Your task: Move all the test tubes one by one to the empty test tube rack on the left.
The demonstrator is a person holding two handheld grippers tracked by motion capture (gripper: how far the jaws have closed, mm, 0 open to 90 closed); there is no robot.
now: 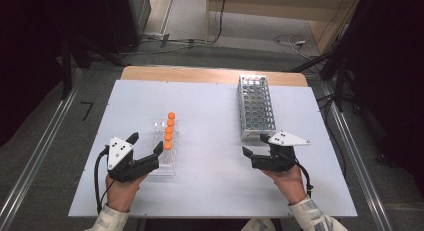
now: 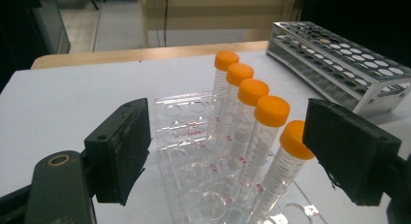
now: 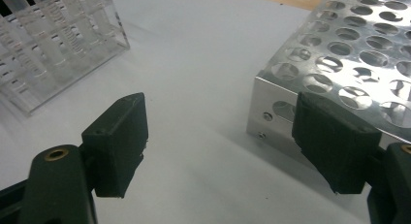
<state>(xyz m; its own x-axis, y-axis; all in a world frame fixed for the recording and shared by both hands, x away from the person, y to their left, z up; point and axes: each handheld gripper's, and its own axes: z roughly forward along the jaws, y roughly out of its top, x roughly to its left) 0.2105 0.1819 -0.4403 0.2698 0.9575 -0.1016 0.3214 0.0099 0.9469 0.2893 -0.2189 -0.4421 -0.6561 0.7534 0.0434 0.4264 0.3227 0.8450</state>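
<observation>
The left gripper point(image 1: 146, 144) stands with its jaws wide apart and nothing pressed between them, straddling the near end of a clear plastic rack point(image 1: 165, 158) on the white table point(image 1: 210, 191). Five tubes point(image 2: 247, 117) with orange caps stand in a row along the rack's right side, and the nearest tube point(image 2: 283, 170) leans a little toward the right-hand jaw, close to it but not touching.

To take that tube well, I would centre the jaws on its body just below the cap, close slowly, and lift straight up along the tube's own lean so the light rack is not dragged along.

The right gripper point(image 1: 253, 145) is also open and empty, just at the near corner of the metal rack point(image 1: 256, 108), well apart from the tubes.

The high view gives the layout: both racks, both hands and the bare table between. The left gripper view adds the tube's tilt, the printed scale on its wall and the rack's empty left holes. The right gripper view point(image 3: 218, 141) shows the metal rack's empty round holes point(image 3: 339, 64) and the small gap to its wall.
</observation>
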